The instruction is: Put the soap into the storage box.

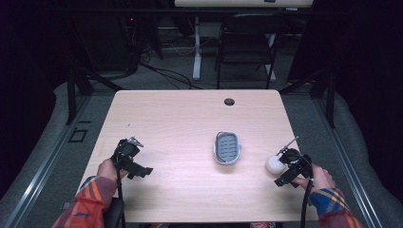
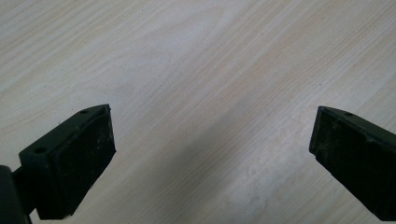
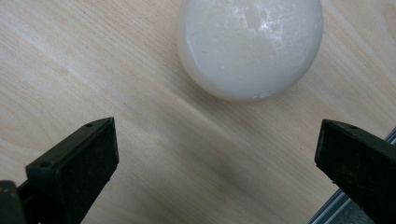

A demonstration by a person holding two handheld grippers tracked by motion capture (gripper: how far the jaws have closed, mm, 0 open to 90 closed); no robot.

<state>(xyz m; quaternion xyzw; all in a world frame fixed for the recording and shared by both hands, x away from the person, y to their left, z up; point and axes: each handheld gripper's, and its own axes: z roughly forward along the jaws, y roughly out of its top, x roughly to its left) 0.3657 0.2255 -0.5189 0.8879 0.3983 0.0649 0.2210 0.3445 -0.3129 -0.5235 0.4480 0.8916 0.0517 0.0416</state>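
On the table (image 1: pixel 180 123): one white soap bar (image 1: pixel 274 165), one grey soap dish (image 1: pixel 226 147). Right gripper (image 3: pixel 215 154) spread wide just short of the soap bar, nothing gripped. Left gripper (image 2: pixel 212 149) likewise spread wide over bare wood.

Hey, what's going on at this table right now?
A person sits at a wooden table with a tool in each hand. The right tool is open and points at a white soap bar lying near the table's right edge; the bar sits just beyond its jaws, not yet gripped. A grey soap dish sits near the middle of the table with nothing in it. The left tool is open over bare wood at the left, holding nothing.
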